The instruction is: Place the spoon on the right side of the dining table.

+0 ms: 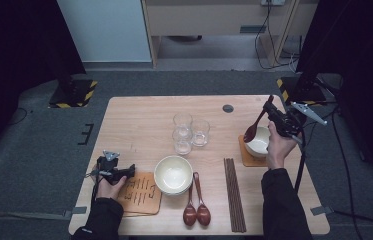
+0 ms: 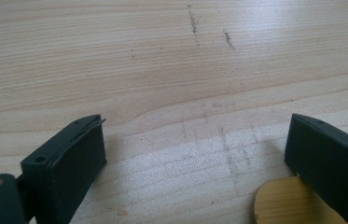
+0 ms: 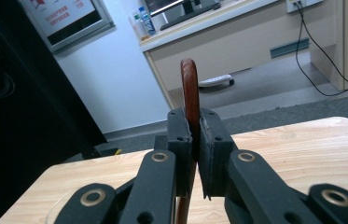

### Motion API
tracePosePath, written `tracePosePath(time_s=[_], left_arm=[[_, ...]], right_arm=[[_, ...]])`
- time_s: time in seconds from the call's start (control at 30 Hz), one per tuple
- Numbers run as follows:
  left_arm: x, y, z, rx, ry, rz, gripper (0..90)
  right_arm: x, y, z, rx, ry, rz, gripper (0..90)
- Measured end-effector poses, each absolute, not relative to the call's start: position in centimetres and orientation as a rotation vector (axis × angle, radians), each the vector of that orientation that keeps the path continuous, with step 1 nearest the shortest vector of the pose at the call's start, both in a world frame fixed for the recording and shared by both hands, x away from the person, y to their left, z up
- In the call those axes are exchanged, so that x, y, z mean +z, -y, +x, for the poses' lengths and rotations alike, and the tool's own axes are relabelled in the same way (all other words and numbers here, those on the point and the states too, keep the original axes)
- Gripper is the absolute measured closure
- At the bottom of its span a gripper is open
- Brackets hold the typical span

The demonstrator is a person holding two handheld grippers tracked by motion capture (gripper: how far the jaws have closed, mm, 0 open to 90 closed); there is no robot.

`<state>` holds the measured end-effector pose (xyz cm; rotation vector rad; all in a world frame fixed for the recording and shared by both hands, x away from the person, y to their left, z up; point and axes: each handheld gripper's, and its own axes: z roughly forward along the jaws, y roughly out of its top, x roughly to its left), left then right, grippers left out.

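My right gripper is raised above the table's right side, shut on the handle of a red-brown wooden spoon. The spoon's head dips at the rim of a small white bowl that stands on an orange coaster. In the right gripper view the spoon handle rises from between the pressed jaws of my right gripper. My left gripper rests low at the table's front left, beside a light wooden coaster. Its jaws stand wide apart in the left gripper view, where my left gripper has only bare tabletop between them and the coaster edge lies by one jaw.
A large cream bowl sits at front centre, with two brown spoons beside it and a bundle of dark chopsticks to their right. Three clear glasses stand mid-table. A dark round plug marks the far edge.
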<state>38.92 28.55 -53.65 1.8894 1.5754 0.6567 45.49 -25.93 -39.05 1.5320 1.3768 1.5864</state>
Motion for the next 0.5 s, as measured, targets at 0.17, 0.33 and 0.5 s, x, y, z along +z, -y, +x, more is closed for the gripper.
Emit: tracePosePath(time_s=[0.17,0.33,0.5], left_arm=[[-53.6,-28.5,38.9,0.657,-1.575,1.89,4.0],[-53.6,-28.6,38.9,0.657,-1.575,1.89,4.0],[-53.6,-28.6,38.9,0.657,-1.575,1.89,4.0]], right_arm=[[-39.2,26.4,45.8,1.573,-1.354,1.543,84.6],[-39.4,26.9,46.2,1.575,-1.331,1.566,84.5],[-39.7,27.3,46.6,1.551,-1.32,1.581,84.5]])
